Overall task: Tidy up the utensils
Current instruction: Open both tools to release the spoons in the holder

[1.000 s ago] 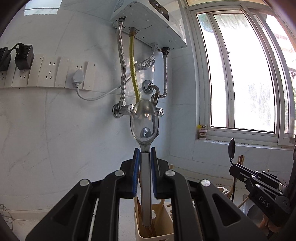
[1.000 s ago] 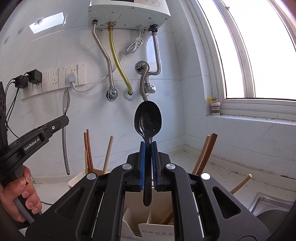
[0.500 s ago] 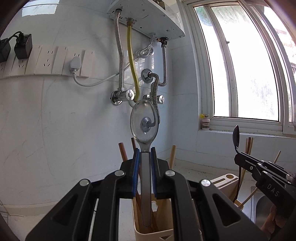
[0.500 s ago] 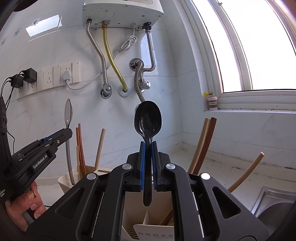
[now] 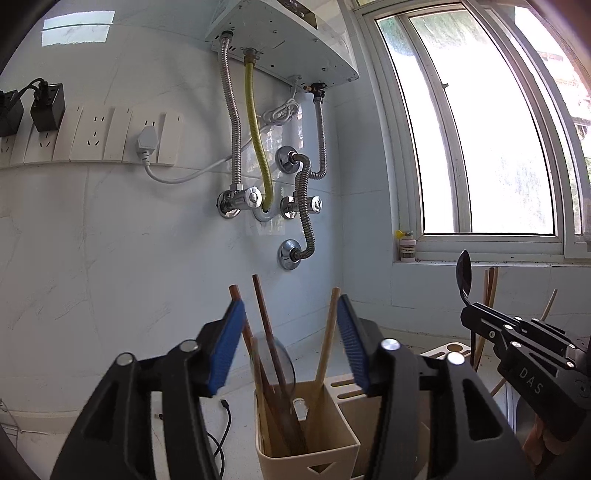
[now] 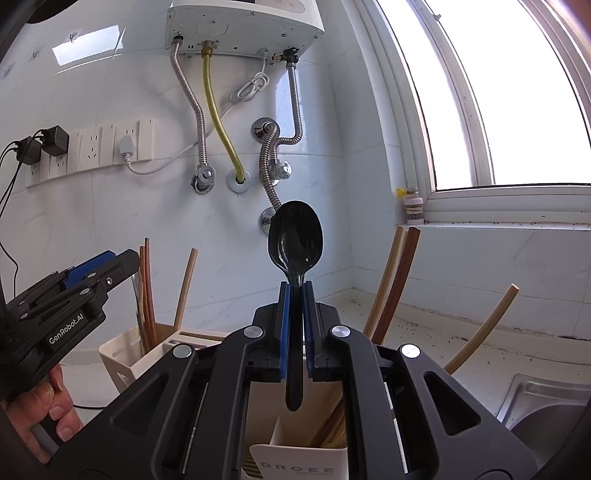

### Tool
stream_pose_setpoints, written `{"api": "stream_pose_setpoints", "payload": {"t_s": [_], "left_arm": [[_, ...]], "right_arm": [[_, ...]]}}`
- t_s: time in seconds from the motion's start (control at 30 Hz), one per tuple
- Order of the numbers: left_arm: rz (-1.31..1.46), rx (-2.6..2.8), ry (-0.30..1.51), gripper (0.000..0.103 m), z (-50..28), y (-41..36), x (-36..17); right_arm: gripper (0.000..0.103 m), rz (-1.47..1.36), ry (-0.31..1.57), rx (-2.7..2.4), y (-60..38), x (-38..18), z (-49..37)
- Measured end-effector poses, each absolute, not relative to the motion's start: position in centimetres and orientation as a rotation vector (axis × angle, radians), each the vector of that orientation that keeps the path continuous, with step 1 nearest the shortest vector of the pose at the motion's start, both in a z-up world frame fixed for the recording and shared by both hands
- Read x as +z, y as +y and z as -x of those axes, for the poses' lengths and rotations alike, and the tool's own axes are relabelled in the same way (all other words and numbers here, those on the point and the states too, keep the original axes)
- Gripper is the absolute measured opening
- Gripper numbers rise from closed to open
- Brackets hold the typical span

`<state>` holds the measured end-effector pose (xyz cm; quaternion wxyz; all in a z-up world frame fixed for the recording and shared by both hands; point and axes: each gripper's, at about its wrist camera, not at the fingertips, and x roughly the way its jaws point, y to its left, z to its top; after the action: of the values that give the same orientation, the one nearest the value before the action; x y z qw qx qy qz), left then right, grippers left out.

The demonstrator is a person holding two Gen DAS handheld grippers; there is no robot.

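My left gripper (image 5: pixel 288 347) is open and empty above a cream utensil holder (image 5: pixel 325 443). A metal spoon (image 5: pixel 275 363) stands in that holder, blurred, among brown and tan chopsticks (image 5: pixel 266 332). My right gripper (image 6: pixel 295 328) is shut on a black plastic spoon (image 6: pixel 295 243), held upright, bowl up, above a second cream holder (image 6: pixel 299 461) that holds more chopsticks (image 6: pixel 395 280). In the left wrist view the right gripper (image 5: pixel 467 301) with the black spoon (image 5: pixel 463 273) is at the right. In the right wrist view the left gripper (image 6: pixel 110 264) is at the left, over the first holder (image 6: pixel 125 354).
A water heater (image 5: pixel 288 33) with hoses hangs on the tiled wall, with a socket strip (image 5: pixel 92 136) to its left. A window (image 5: pixel 480 147) is at the right, with a small bottle (image 5: pixel 406 249) on the sill. A steel sink (image 6: pixel 539 402) lies at lower right.
My left gripper has opened and let go of the metal spoon, which has dropped into the holder below. My right gripper has lowered a little, still holding the black spoon.
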<state>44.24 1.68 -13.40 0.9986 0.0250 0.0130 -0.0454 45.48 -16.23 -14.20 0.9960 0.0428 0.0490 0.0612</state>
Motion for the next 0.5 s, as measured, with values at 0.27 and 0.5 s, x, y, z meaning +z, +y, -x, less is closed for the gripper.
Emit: {"api": "stream_pose_setpoints", "payload": {"t_s": [0.27,0.5], "left_arm": [[-0.075,-0.082,-0.003,0.072,-43.1,1.4,-13.0],[-0.06,-0.07,-0.005,0.081,-42.6,1.8,-12.7]], "right_arm": [[0.007,-0.076,0.098,0.124,-16.0,-14.3,-45.5],[0.041,-0.087,0.091,0.1,-16.1,-14.2,-45.3]]}}
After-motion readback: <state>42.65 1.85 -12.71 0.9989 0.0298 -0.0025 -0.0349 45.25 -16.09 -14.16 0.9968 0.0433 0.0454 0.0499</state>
